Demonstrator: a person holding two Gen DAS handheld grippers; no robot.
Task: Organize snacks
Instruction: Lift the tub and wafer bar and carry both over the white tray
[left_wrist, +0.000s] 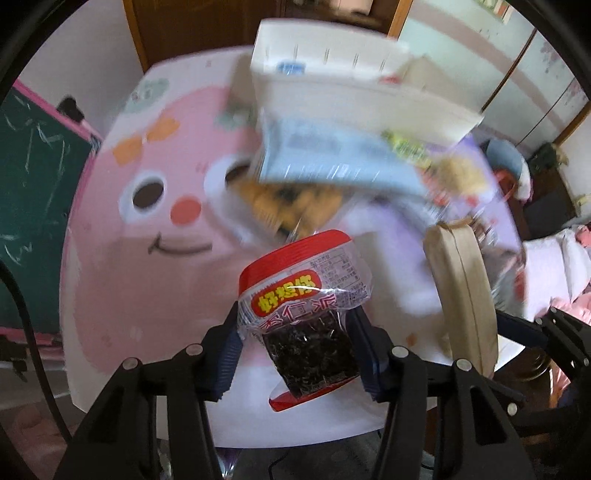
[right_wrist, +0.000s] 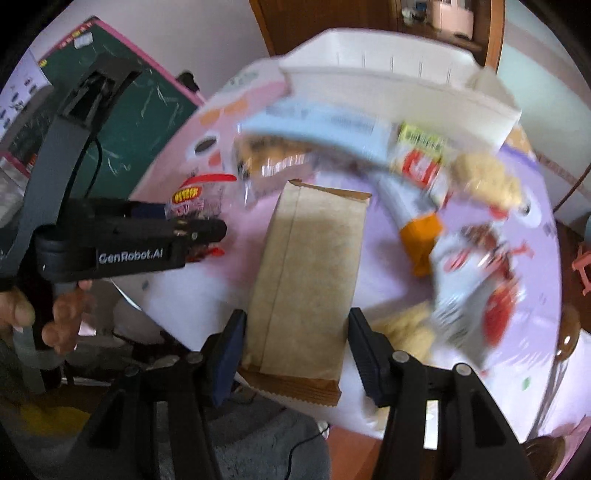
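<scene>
With my left gripper (left_wrist: 295, 332) pinching the seaweed packet (left_wrist: 306, 317) and my right gripper (right_wrist: 295, 347) pinching the brown paper packet (right_wrist: 306, 280), I judge both must next go into the white bin (right_wrist: 399, 85) ahead.

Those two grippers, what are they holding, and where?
Left gripper: seaweed snack packet, by its lower sides. Right gripper: brown paper packet, by its near end's long edges.

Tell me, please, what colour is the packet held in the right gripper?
Plain kraft brown, the brown packet shows best in the right wrist view.
</scene>
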